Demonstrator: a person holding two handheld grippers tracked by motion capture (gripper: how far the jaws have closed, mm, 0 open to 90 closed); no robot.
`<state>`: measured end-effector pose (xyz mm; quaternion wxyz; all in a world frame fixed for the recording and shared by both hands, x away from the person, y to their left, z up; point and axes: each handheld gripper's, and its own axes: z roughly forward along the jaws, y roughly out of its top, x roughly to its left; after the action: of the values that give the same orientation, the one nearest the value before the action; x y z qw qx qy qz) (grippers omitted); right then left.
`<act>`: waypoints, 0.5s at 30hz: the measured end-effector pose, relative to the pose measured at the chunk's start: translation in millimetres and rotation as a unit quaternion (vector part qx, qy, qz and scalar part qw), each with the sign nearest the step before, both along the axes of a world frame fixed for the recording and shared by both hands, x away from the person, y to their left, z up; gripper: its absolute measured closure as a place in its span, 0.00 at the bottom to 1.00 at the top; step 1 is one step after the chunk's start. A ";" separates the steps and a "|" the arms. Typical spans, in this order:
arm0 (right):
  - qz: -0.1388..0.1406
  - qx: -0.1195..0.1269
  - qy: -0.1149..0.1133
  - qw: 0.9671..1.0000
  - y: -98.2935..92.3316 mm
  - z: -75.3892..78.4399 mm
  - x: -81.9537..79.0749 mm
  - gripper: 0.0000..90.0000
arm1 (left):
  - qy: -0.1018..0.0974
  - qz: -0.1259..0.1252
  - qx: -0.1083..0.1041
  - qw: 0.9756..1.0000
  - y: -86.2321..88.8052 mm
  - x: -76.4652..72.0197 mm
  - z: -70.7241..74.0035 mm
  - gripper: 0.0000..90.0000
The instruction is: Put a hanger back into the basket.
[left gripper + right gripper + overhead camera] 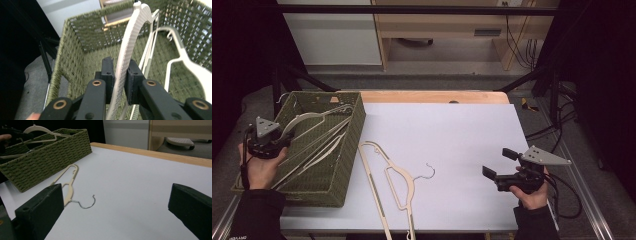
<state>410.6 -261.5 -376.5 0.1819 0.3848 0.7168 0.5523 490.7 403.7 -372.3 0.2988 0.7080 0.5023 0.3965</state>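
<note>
From the high view, my left hand-held gripper [276, 141] sits over the near left end of the green woven basket [347, 160], clamped on a cream hanger [309, 118] that lies inside it. My right hand-held gripper [499, 167] hovers over the white desk [452, 135], jaws wide apart and holding nothing. A second hanger [399, 182] lies on the desk beside the basket.

In the left gripper view, both pads press the hanger's ribbed arm [125, 62], basket walls all round.

In the right gripper view, the jaws stand apart above bare desk.

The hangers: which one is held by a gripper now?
The cream hanger over the green basket; the left gripper clamps its arm. Others lie loose.
</note>
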 end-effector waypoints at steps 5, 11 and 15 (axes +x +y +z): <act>0.000 0.002 0.000 1.000 0.2 0.2 -0.3 0.01 | 0.019 -0.005 -0.018 1.000 0.5 1.3 -5.8 0.88; 0.002 0.001 -0.001 1.000 0.5 0.3 -0.5 0.01 | 0.074 -0.031 -0.038 0.996 -1.0 -0.5 -4.9 0.87; 0.002 0.002 -0.002 1.000 -0.2 1.0 -1.2 0.01 | 0.111 -0.064 -0.029 0.991 -3.9 -4.1 -7.1 0.87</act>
<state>409.4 -261.7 -375.5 0.1809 0.3827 0.7160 0.5550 486.6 399.7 -379.5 0.2861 0.7692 0.4976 0.2808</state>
